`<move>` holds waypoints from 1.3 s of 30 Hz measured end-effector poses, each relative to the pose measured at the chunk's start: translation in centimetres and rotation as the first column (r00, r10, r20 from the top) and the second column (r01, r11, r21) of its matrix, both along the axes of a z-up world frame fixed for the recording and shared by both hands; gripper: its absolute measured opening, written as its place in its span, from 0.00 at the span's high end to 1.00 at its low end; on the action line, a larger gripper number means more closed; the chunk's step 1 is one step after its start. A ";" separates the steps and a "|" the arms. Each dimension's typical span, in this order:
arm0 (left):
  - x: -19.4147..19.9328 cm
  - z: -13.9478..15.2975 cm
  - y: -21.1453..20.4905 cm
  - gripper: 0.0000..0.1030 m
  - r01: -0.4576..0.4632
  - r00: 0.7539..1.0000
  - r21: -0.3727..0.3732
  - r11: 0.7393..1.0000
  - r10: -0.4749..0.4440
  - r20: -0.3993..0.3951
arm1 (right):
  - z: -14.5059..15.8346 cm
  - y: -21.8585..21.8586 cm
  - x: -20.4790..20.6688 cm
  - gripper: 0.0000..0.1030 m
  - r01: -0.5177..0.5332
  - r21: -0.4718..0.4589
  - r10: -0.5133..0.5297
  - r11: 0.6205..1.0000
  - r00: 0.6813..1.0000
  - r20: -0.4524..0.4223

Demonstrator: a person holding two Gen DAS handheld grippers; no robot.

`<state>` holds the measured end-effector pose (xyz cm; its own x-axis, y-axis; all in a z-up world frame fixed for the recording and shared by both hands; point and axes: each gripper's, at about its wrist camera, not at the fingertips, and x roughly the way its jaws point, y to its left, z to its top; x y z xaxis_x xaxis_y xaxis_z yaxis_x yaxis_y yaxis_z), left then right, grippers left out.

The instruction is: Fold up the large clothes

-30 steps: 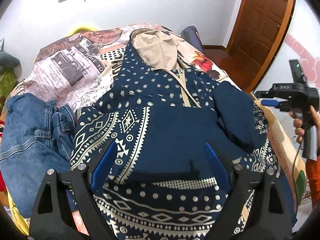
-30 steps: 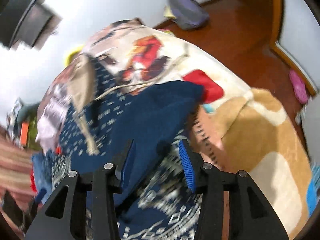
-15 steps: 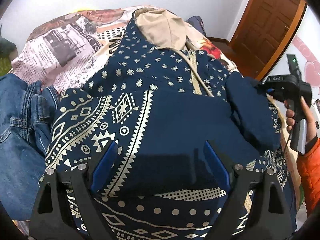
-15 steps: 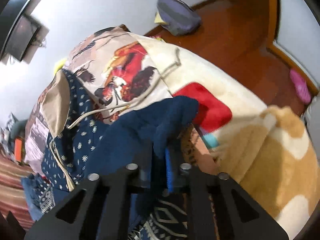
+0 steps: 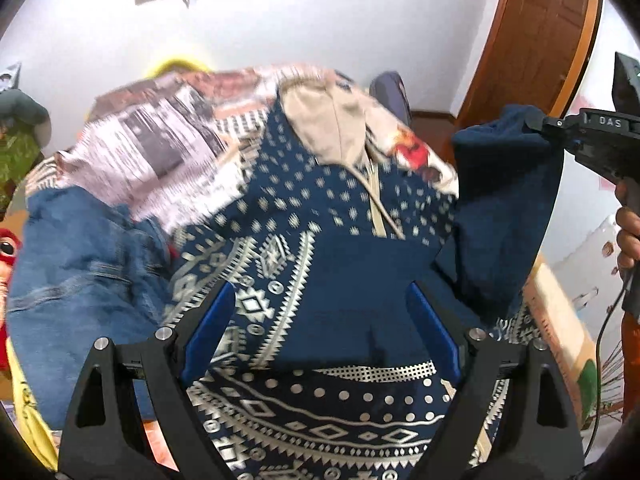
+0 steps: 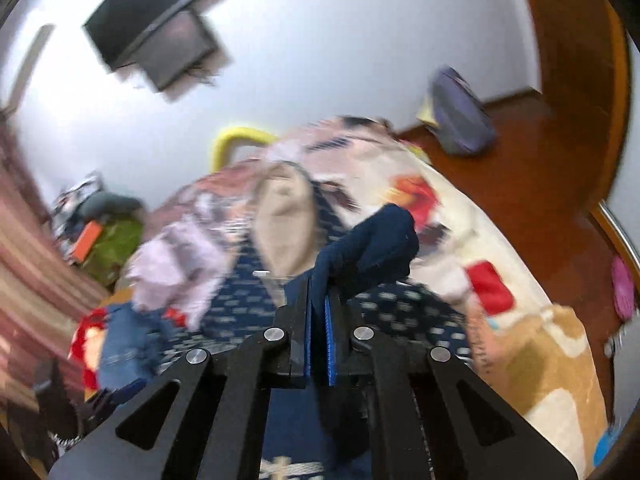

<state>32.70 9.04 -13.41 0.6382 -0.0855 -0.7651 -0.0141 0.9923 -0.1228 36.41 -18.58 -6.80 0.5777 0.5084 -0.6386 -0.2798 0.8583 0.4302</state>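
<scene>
White walls and a wooden door framed the room, with a bed under a patchwork of printed blankets taking up most of it. Between the right gripper jaws, which had just been closing, the plain navy sleeve of the hoodie was pinched tight, pads pressed together on the cloth with the cuff bunched up just past the tips. From the left wrist view that sleeve was seen lifted clear of the bed, hanging down from the right gripper to the hoodie's body. The left gripper jaws were spread wide with nothing clamped, hovering over the hoodie's patterned front, which was laid flat right below and ahead of them. Further ahead of those jaws the beige hood was stretched toward the wall. Off to the left of the left jaws, blue jeans were heaped on the bed. Way beyond, a dark screen was mounted on the wall, and a purple bag was sitting on the wood floor.
</scene>
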 end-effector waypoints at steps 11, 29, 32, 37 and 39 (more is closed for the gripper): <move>-5.7 3.4 6.6 0.15 -0.074 0.996 -0.036 0.997 0.075 0.042 | -2.8 14.4 -5.6 0.95 -0.297 -0.042 0.292 0.954 0.951 -0.102; -9.9 -4.5 8.0 0.15 -0.103 0.979 -0.177 0.979 0.068 -0.194 | -11.8 16.9 -12.9 0.76 -0.479 -0.080 0.401 0.874 0.804 -0.438; -9.3 -4.4 6.7 0.15 -0.081 0.979 -0.192 0.978 0.042 -0.199 | -9.4 14.0 -12.3 0.75 -0.416 -0.113 0.352 0.902 0.862 -0.365; -7.7 -5.0 3.2 0.15 -0.049 0.976 -0.196 0.979 0.006 -0.217 | -5.6 8.1 -10.7 0.62 -0.293 -0.143 0.252 0.945 0.936 -0.247; -6.9 -5.3 1.5 0.15 -0.034 0.976 -0.155 0.987 -0.001 -0.219 | -4.6 6.2 -10.2 0.61 -0.235 -0.182 0.199 0.955 0.960 -0.198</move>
<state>25.76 10.55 -18.66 0.4601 -0.2064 -0.8636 -0.0740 0.9603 -0.2689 26.17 -12.36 -11.42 0.3377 0.4586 -0.8220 -0.4050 0.8591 0.3130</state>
